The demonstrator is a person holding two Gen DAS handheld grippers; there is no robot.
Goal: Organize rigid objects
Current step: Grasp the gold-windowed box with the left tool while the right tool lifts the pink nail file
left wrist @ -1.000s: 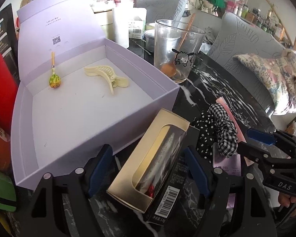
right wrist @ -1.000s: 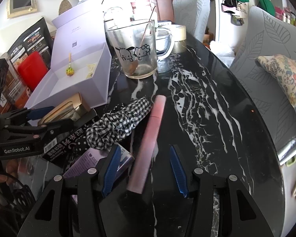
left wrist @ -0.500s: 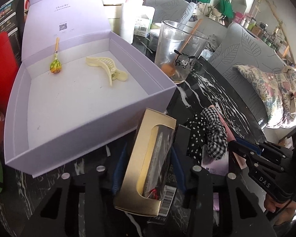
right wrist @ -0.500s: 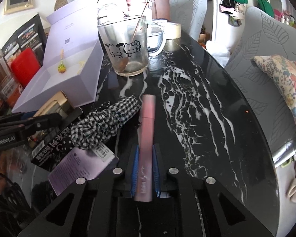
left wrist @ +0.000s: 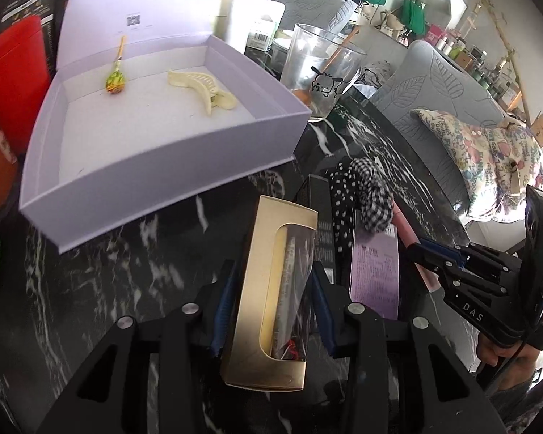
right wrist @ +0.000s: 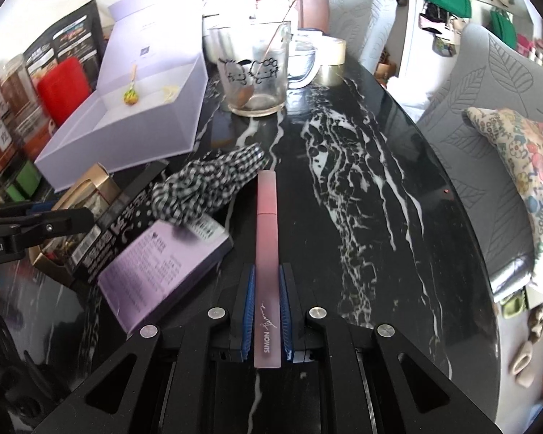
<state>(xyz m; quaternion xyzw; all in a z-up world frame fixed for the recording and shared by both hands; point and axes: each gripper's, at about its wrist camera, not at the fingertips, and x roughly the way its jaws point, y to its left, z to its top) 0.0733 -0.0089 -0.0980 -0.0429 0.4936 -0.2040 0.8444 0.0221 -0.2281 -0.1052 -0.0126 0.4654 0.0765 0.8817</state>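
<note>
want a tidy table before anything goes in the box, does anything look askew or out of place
Yes. A checked fabric scrunchie is soft, not rigid, and sprawls over the black box and the lilac box, which lie stacked askew. The glass cup holds a spoon and brown residue. Nothing looks spilled or broken.

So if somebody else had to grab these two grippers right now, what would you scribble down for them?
Left gripper: its jaws have just been closing and now clamp the gold box.
Right gripper: shut on the pink tube, which lies along the black marble table.
Lilac box: open, with a lollipop and a cream hair clip already inside.
Not yet boxed: the gold box, the pink tube, a black carton and a purple carton, both beside the checked scrunchie.
Likely next: carry both held items into the lilac box.
</note>
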